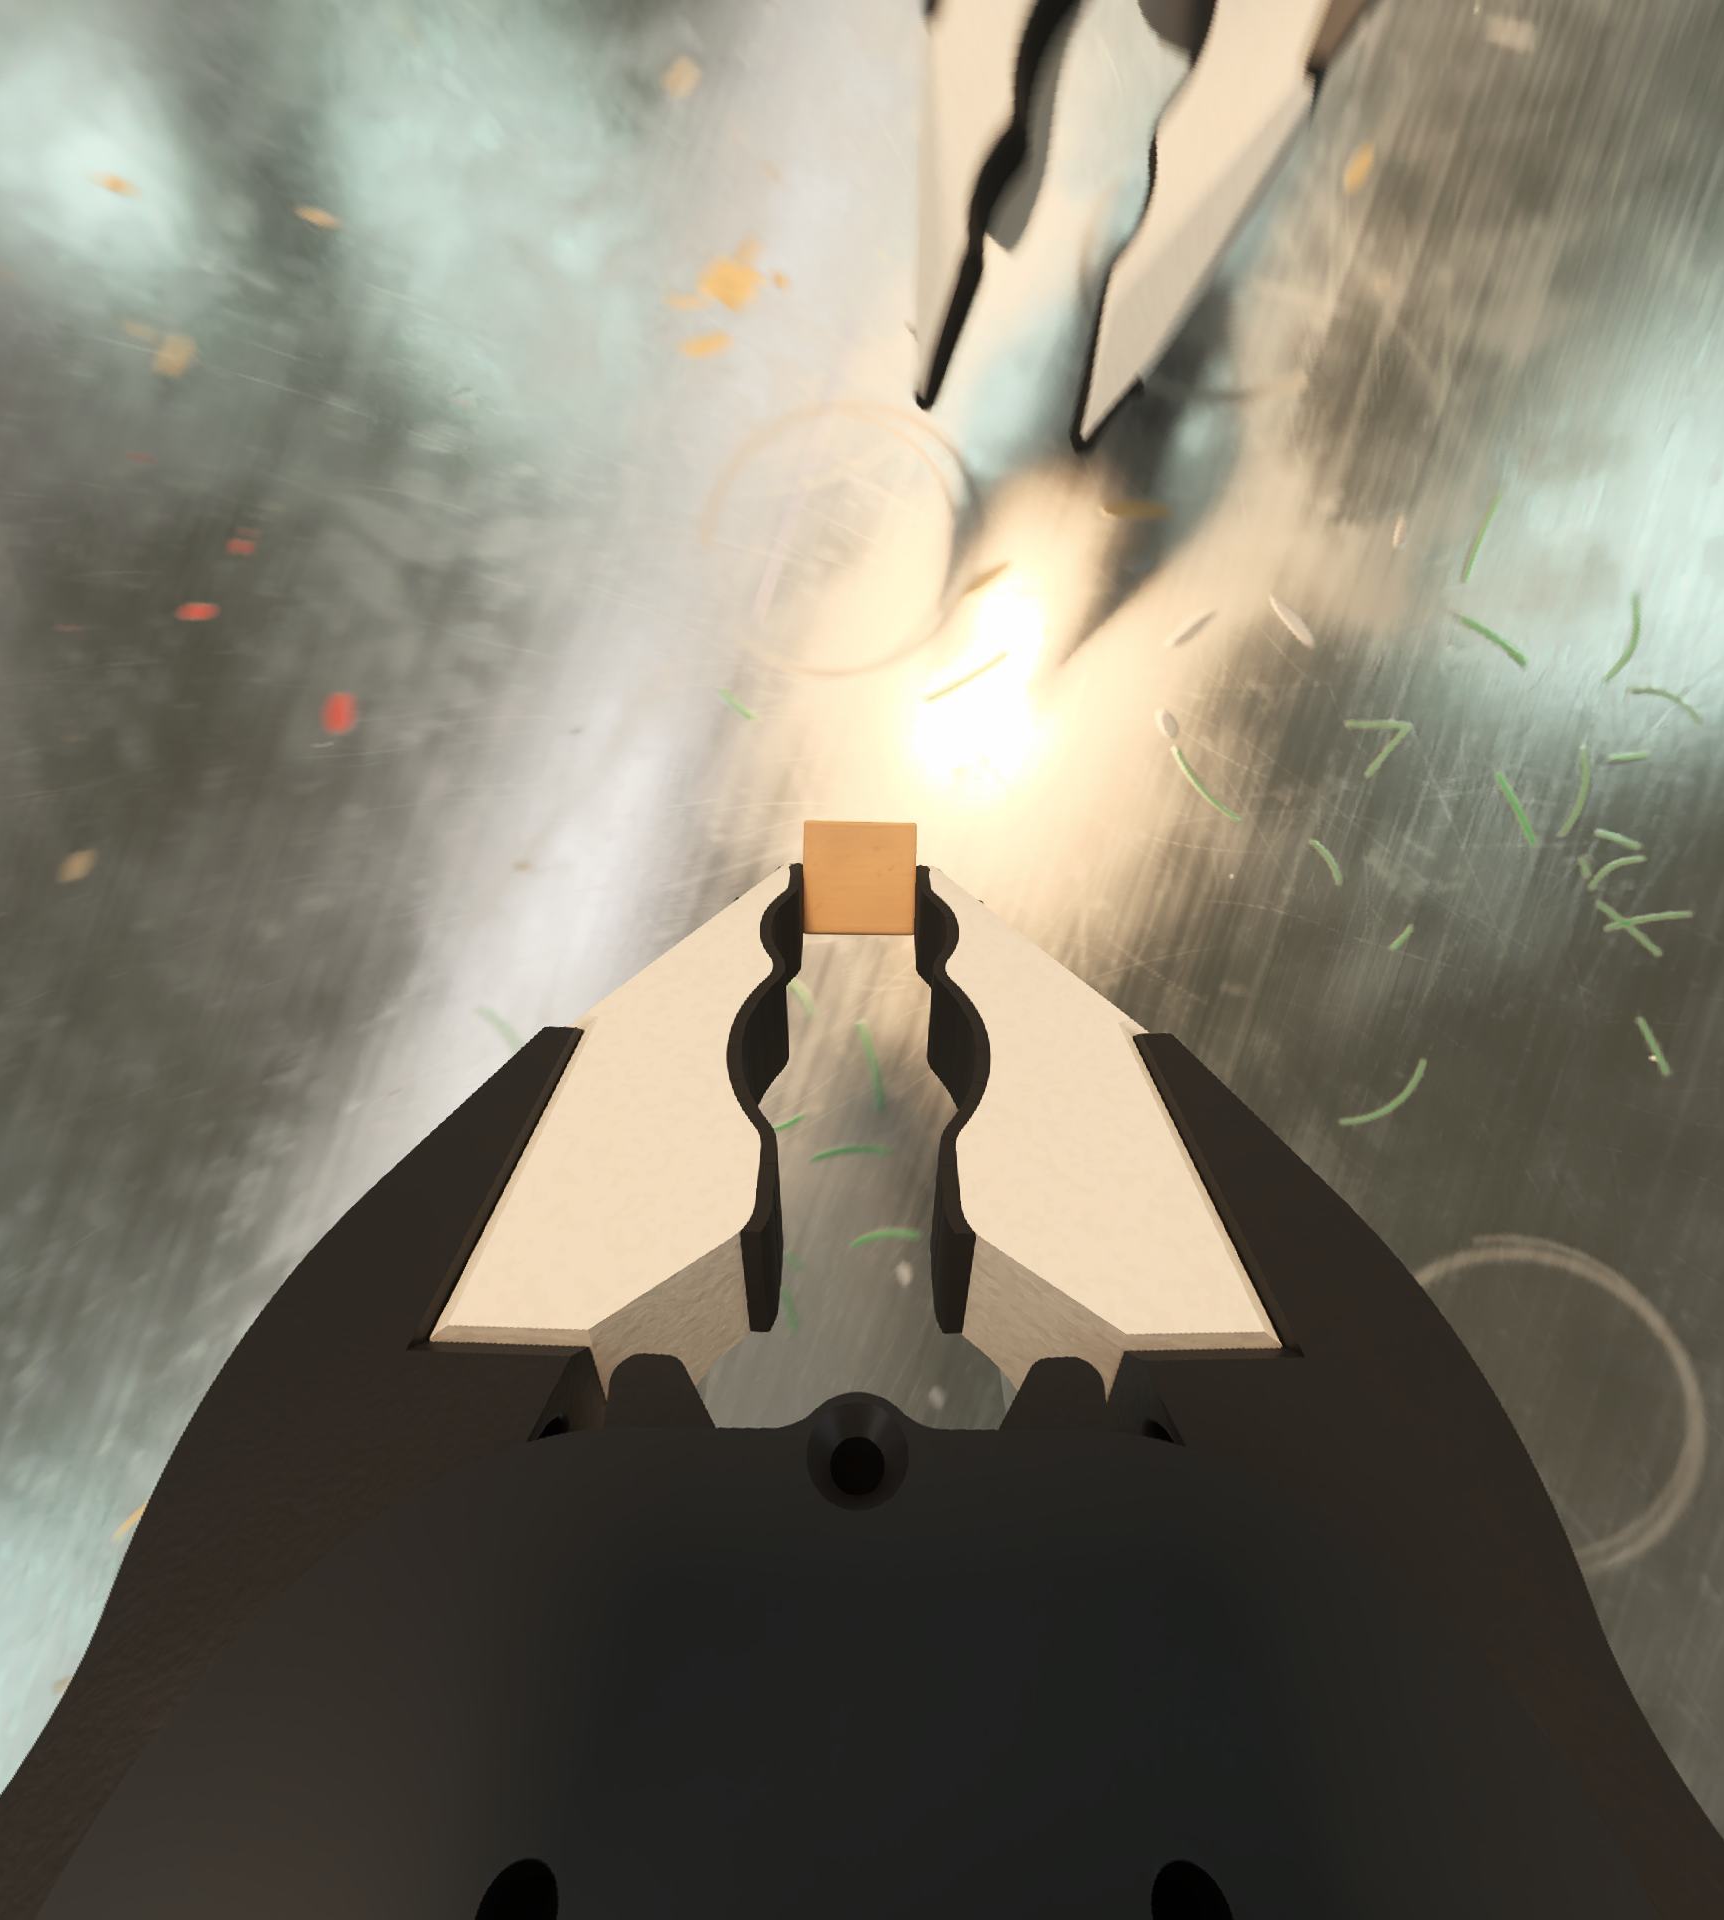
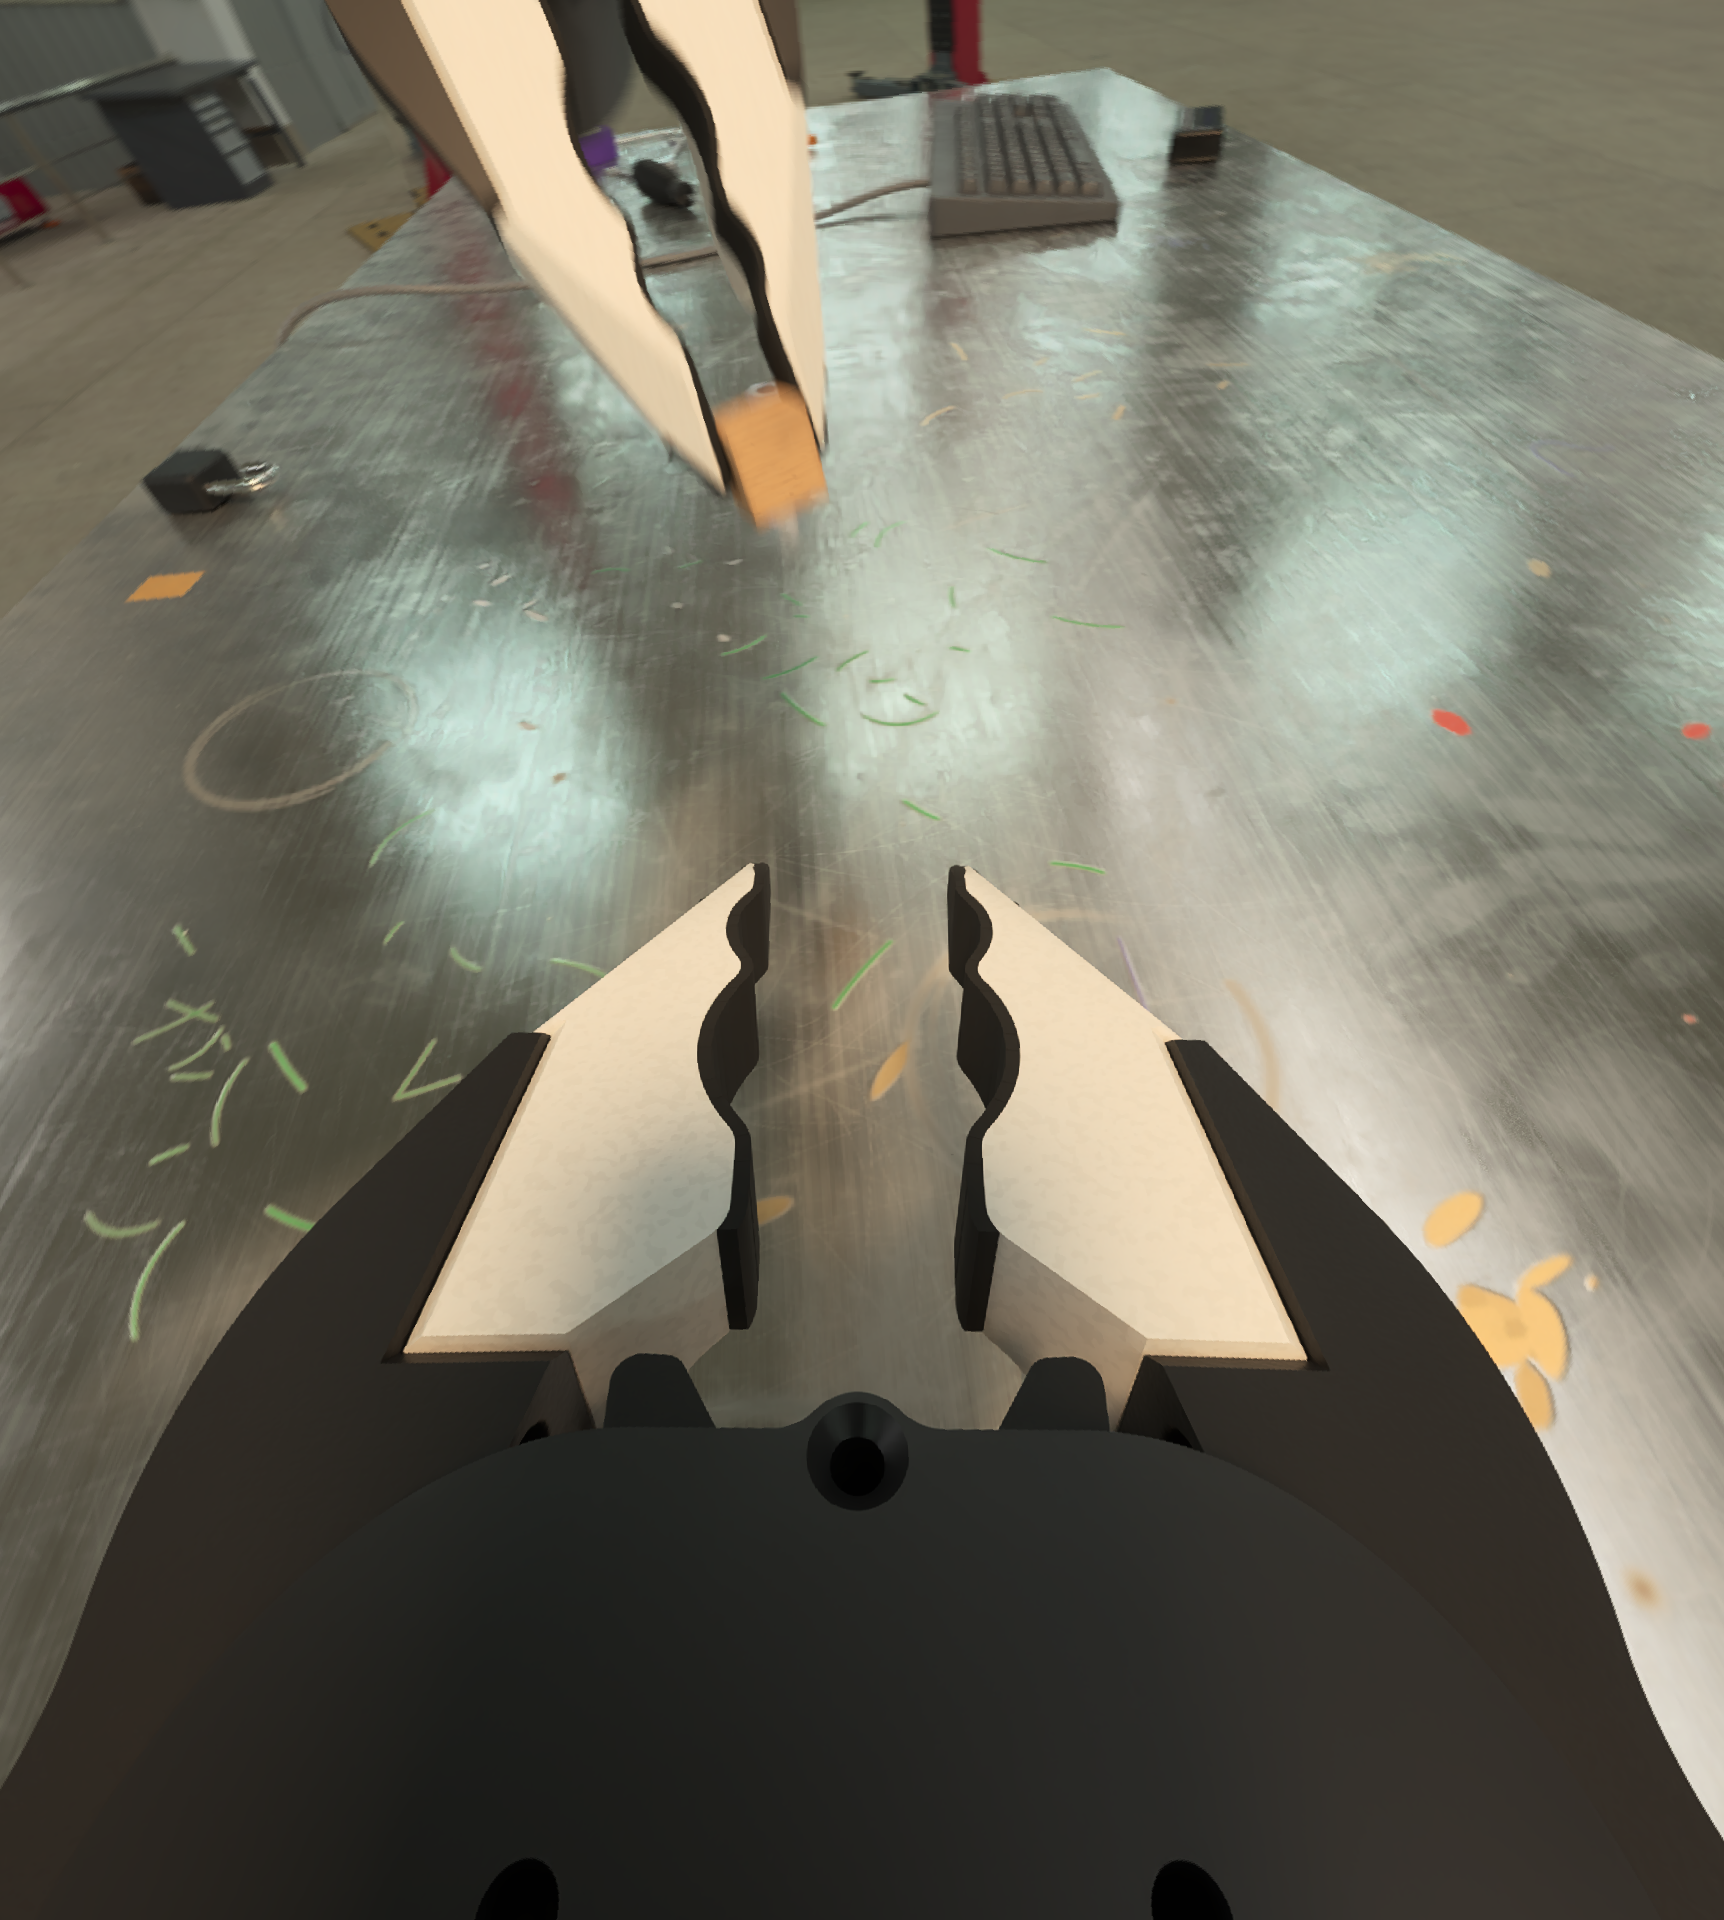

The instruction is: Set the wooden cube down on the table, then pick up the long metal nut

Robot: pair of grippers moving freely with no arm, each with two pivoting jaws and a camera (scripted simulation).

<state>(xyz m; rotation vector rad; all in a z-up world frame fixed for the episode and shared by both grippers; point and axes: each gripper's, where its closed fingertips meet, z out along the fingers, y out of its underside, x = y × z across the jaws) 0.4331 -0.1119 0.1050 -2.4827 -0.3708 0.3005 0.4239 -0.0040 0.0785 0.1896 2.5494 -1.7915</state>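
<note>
Facing wrist views, sharing the metal table (image 2: pixel 1253 520).

The small wooden cube (image 2: pixel 773 454) sits between the left gripper's (image 1: pixel 859 878) fingertips above the scratched metal table (image 2: pixel 1253 623); behind it lies a grey keyboard (image 2: pixel 1022 166); a dark padlock (image 2: pixel 198 480) lies far left; the right gripper (image 2: pixel 858 883) hangs in front, apart.

table (image 2: pixel 1253 623) centre: bare | far end: keyboard (image 2: pixel 1022 161), padlock (image 2: pixel 198 480)
</note>
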